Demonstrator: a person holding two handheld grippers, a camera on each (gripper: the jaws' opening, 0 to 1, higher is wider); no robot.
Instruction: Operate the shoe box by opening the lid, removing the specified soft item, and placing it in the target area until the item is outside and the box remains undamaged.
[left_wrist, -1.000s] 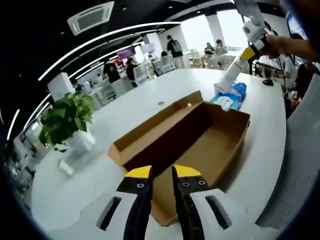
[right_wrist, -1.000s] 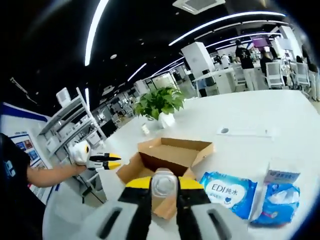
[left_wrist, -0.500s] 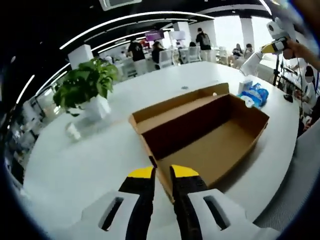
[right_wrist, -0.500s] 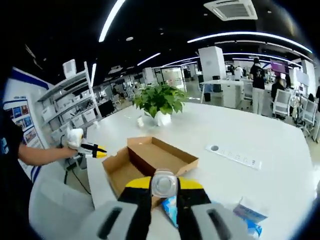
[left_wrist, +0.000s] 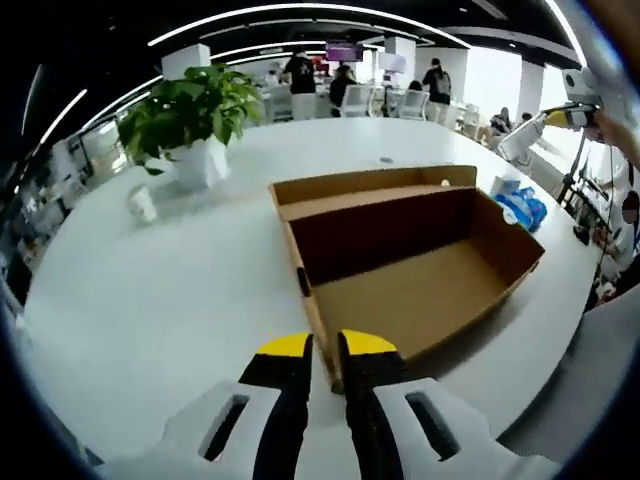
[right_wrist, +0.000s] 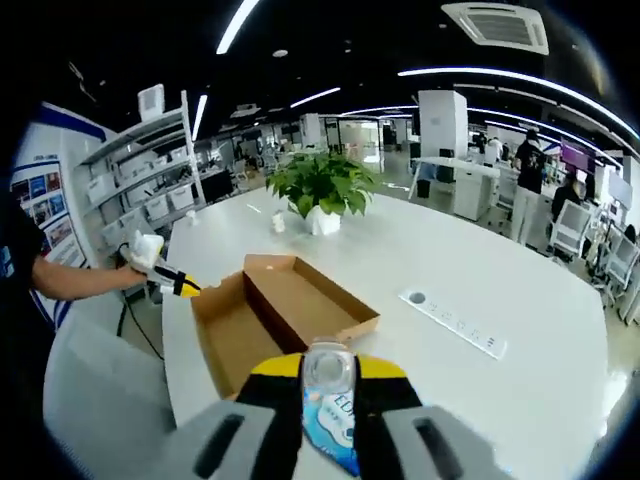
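Where right claw (right_wrist: 328, 385) hides it, perhaps wipes pack (right_wrist: 330, 432).

The left gripper (left_wrist: 323, 350) is hovering over the near corner of the open shoe box (left_wrist: 410, 265), its jaws standing nearly closed on nothing. The box is sitting empty on the white counter (left_wrist: 150, 290), a potted plant (left_wrist: 190, 115) standing beyond it and blue packets (left_wrist: 520, 205) lying beside its far end.
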